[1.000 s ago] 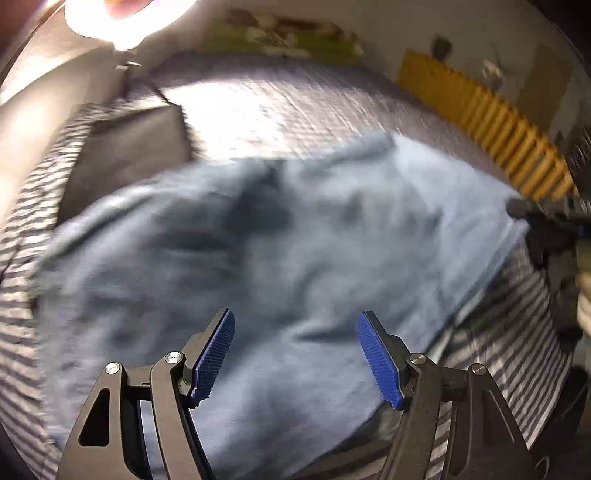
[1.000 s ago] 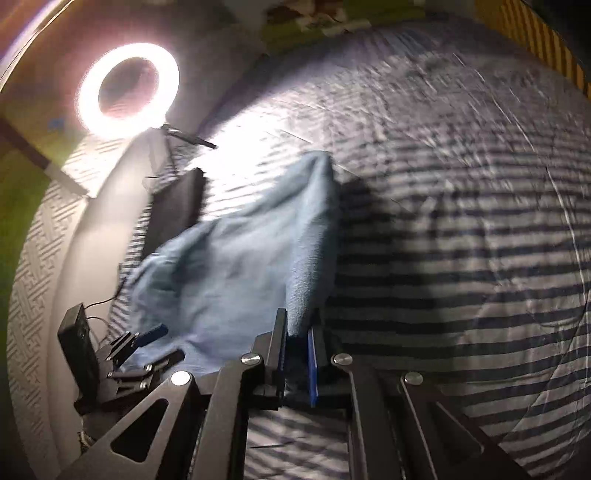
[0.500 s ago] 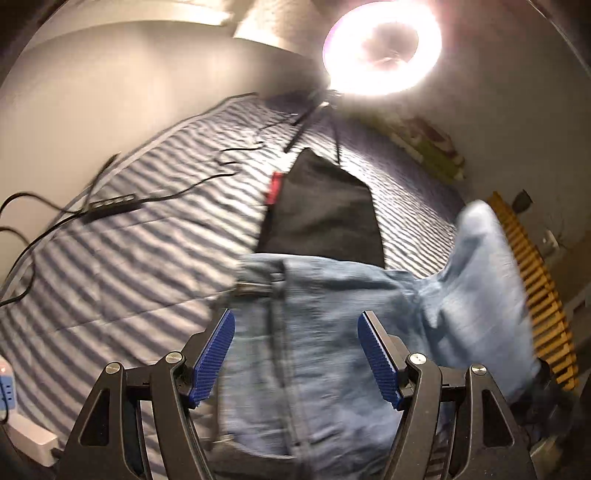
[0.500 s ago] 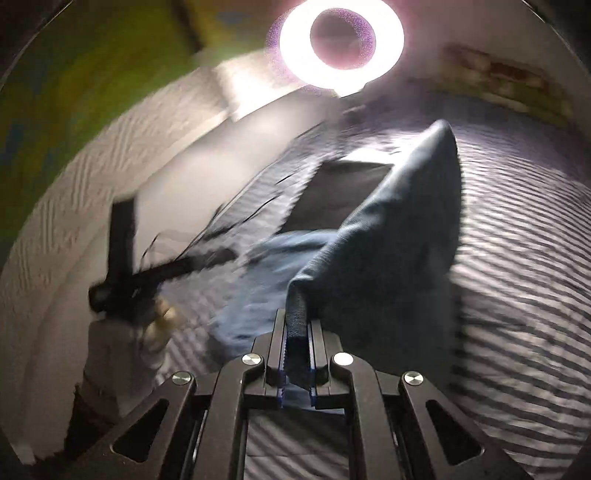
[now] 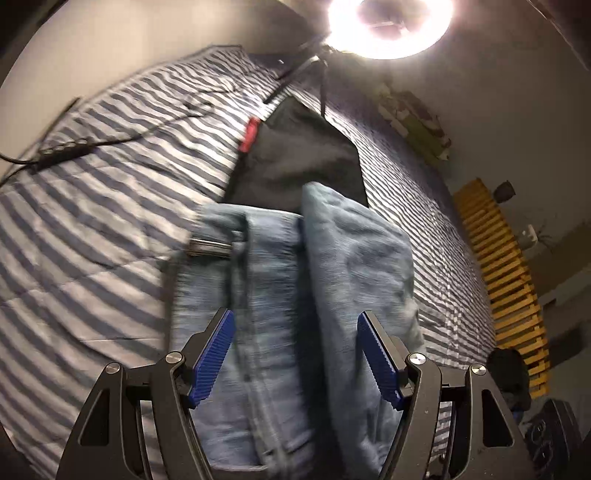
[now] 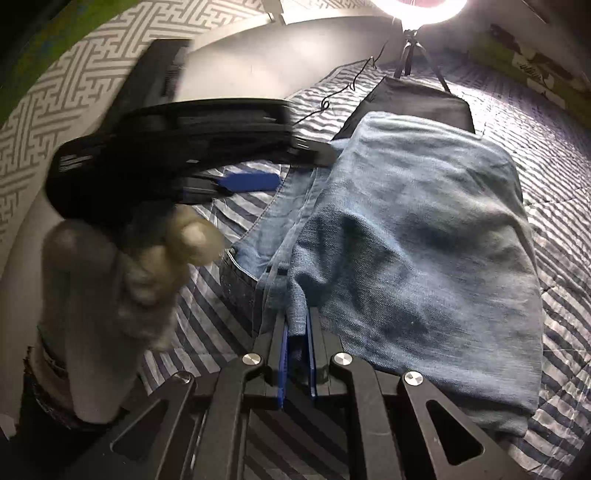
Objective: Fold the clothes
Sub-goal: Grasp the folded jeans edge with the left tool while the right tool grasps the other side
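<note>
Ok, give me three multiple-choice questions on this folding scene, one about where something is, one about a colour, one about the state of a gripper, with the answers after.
1. Where does the black folded garment lie?
A. On the striped bedcover, beyond the jeans
B. On the floor
C. On top of the jeans

2. What colour are the pads on the left gripper fingers?
A. Red
B. Blue
C. Yellow

3. What is the right gripper doing?
A. Open over bare bedcover
B. Shut on nothing
C. Shut on a fold of the jeans

Answers: 1 A, the black cloth lies flat on the stripes past the denim, towards the ring light. 2 B, both ribbed pads are blue. 3 C, denim runs down between its closed fingers.
</note>
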Available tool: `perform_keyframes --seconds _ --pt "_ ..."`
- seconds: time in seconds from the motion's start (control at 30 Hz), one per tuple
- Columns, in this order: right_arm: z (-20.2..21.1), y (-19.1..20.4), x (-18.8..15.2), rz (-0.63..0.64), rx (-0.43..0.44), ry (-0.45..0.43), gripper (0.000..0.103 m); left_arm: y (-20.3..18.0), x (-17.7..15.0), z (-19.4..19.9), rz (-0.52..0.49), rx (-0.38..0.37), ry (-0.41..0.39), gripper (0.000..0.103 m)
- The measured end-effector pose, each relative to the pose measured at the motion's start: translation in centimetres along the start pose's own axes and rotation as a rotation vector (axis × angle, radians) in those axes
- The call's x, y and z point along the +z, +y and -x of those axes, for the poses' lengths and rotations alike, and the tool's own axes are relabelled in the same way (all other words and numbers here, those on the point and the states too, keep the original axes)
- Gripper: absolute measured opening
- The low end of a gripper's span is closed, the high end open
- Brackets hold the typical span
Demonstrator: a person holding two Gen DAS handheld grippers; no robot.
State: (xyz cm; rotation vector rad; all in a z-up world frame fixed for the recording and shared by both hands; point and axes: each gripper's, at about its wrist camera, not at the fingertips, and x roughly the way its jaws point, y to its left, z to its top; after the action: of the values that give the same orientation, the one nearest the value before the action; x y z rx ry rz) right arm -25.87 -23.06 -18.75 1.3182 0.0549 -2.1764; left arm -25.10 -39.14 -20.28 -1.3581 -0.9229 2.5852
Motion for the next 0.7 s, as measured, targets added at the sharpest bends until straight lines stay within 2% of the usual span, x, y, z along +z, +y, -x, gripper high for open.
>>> perform_keyframes --seconds 0.13,0.17,0.2,0.23,0.27,0.3,0.4,0.53,0.63,0.7 --pt "0.4 0.3 -0.1 0.009 -0.007 -0.011 0.008 -1.3 0.5 -1.6 -0.008 0.021 0.007 0.072" --pt "0.3 0.4 0.2 0.010 -0.008 -0.013 0.008 -1.6 0.6 -2.0 -0.010 0.034 0.006 0.069" --pt "0.4 0.5 0.1 0.012 -0.010 -0.014 0.008 -2.0 0.7 -2.4 -0.017 0.037 0.010 0.047" --pt "0.4 0.5 0.0 0.016 -0.014 -0.015 0.008 -2.3 0.8 -2.8 -0.020 0.032 0.019 0.035" --pt "0.5 0.5 -0.1 0.018 -0.016 -0.016 0.008 -2.6 0.9 -3.2 -0.023 0.020 0.027 0.018" --pt "0.5 0.6 -0.2 0.020 -0.018 -0.020 0.008 -2.9 0.9 -3.4 -0.029 0.020 0.020 0.011" --pt "1.1 0.7 -0.3 0.028 -0.032 -0.039 0.008 -4.1 1.1 -3.0 -0.050 0.021 -0.008 0.005" --pt "3.1 1.5 -0.2 0.046 -0.051 -0.093 0.008 -4.5 1.5 0.4 -0.061 -0.068 -0.072 0.005" --pt "3.7 3.3 -0.1 0.091 -0.043 -0.125 0.008 -2.9 1.2 2.6 -0.063 -0.056 -0.102 0.005" --pt "3.1 4.4 -0.1 0.115 -0.027 -0.119 0.008 -1.0 1.2 2.8 -0.043 -0.043 -0.094 0.005"
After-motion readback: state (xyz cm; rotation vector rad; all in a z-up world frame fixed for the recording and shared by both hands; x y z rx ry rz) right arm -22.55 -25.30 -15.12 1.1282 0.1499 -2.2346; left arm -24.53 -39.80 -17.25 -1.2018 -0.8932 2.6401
